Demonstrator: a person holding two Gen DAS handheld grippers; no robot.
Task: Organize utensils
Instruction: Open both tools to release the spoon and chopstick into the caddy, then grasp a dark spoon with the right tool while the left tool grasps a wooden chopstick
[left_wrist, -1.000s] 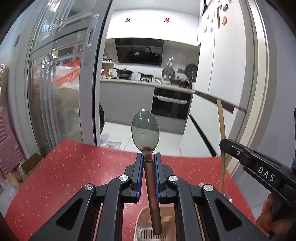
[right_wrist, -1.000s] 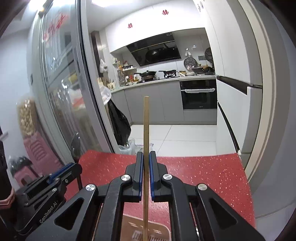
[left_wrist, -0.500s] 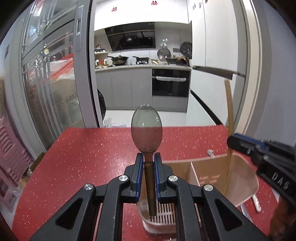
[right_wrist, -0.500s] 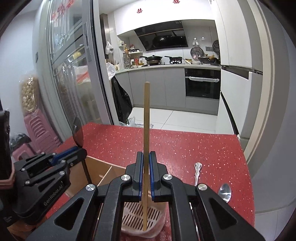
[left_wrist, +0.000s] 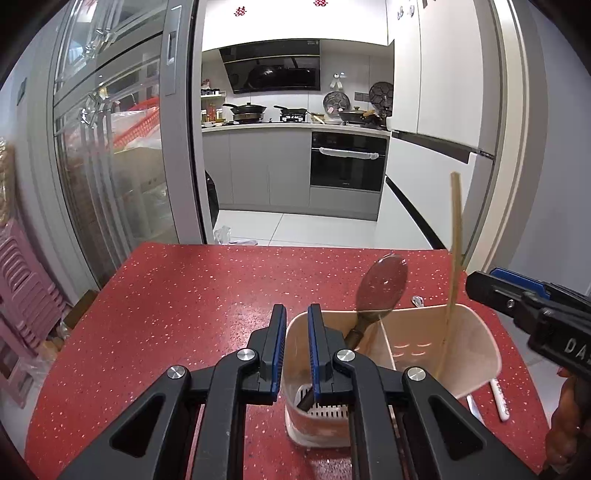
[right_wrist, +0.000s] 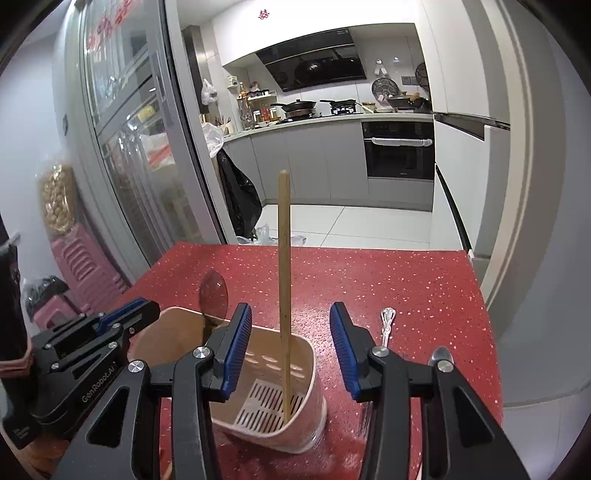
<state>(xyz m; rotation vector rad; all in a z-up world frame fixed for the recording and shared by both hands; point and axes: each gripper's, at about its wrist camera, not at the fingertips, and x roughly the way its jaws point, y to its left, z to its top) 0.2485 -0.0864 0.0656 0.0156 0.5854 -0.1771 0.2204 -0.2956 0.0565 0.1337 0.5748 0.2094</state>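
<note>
Left gripper (left_wrist: 295, 325) had jaws spread a little, pinching nothing, hanging over the holder's (left_wrist: 480, 343) left rim. Spoon (left_wrist: 382, 284) stood in the holder's left compartment, bowl up, leaning right against the divider, handle end on the slotted floor. Right gripper (right_wrist: 291, 332) had jaws spread wide, empty, one either side of the chopstick (right_wrist: 284, 258). Chopstick stood near upright in the right compartment, tip on the grate. Holder sat on the red table (left_wrist: 184, 288). Two metal utensils (right_wrist: 387, 325) lay on the table just right of the holder.
</note>
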